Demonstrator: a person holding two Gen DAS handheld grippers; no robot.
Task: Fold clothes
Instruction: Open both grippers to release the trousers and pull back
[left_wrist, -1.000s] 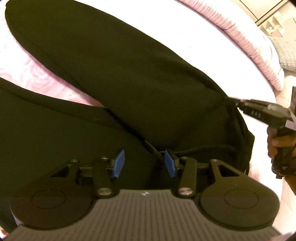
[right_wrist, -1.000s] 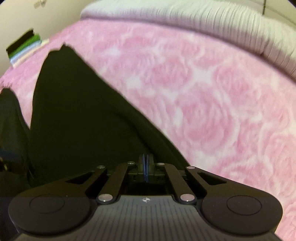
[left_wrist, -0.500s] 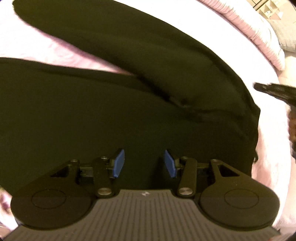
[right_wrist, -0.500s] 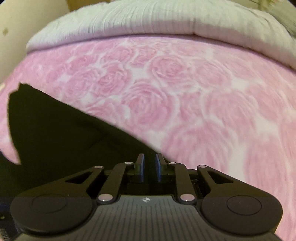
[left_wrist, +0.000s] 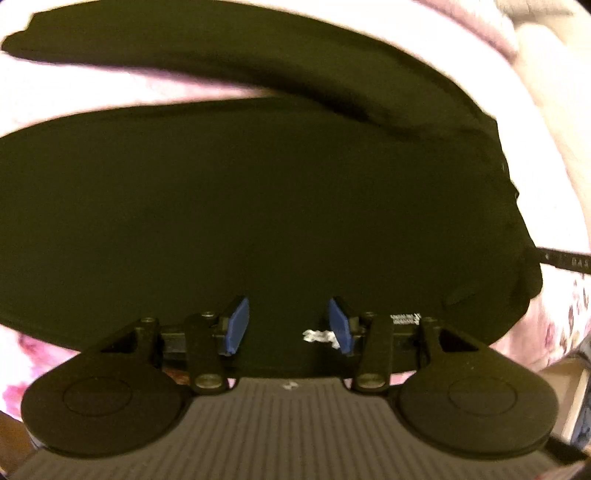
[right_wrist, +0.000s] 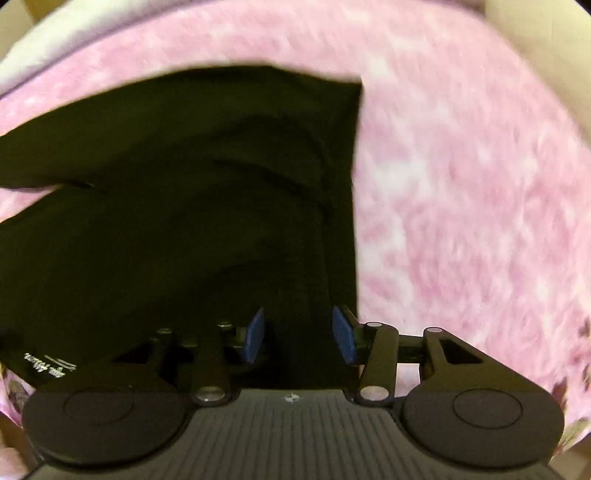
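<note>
Lying flat, black trousers (left_wrist: 258, 206), legs overlapping

The black garment (left_wrist: 258, 206) lies flat on the pink bedspread (right_wrist: 461, 206) and covers nearly all the ground under the left gripper (left_wrist: 288, 325), whose blue pads stand apart above it with nothing between them. To the right of the garment's straight edge, the right wrist view shows a wide stretch of bare bedspread with nothing standing on it. The right gripper (right_wrist: 299, 338) hangs over that edge, its jaws opening, with only flat cloth below them. In the left wrist view a dark bar (left_wrist: 565, 260) reaches in from the right side, just beside the garment's corner. A pale ridge of bedding (right_wrist: 48, 44) rises along the far edge.
</note>
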